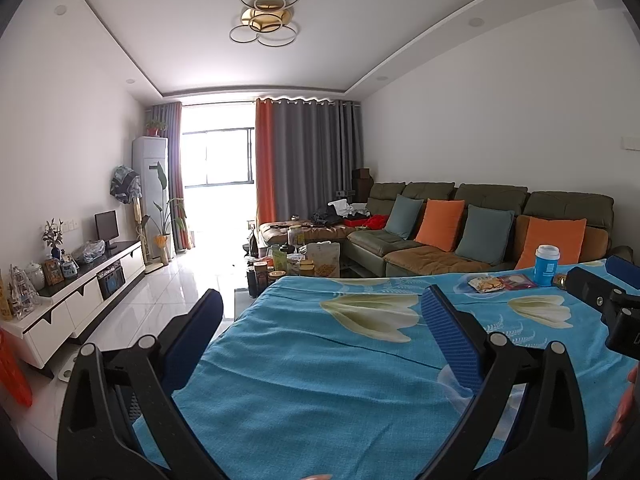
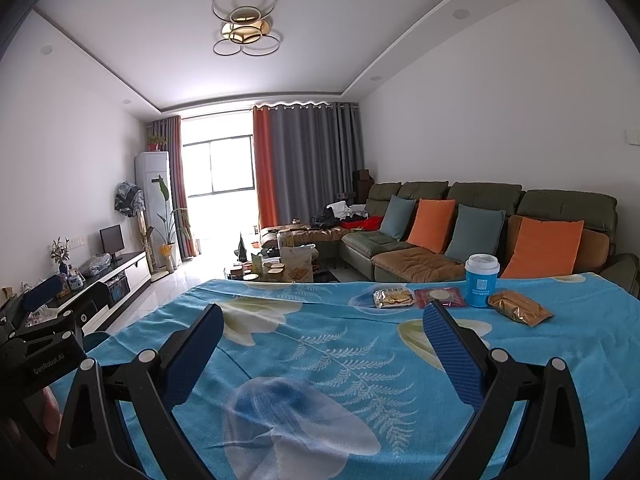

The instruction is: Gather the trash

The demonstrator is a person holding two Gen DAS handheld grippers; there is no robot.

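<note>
Both grippers were hovering over the table with its blue floral tablecloth, and neither had anything in it. The left gripper had its blue-padded fingers spread wide apart, just cloth showing between them. Same story for the right gripper — jaws gaping, nothing gripped.

The trash was all bunched up at the far right end of the table, near the sofa side. From the right wrist view there was a clear packet of crackers, then a flat dark red wrapper just beside it, then a blue paper cup with a white lid standing upright, and a crinkly gold foil packet lying on the cup's right. The cup seemed to touch or overlap the red wrapper's edge, but I couldn't tell for sure.

In the left wrist view the same cup and cracker packet sat well ahead and to the right of the fingers — the right gripper's black body poked in at the edge there, partly blocking the gold packet.
</note>
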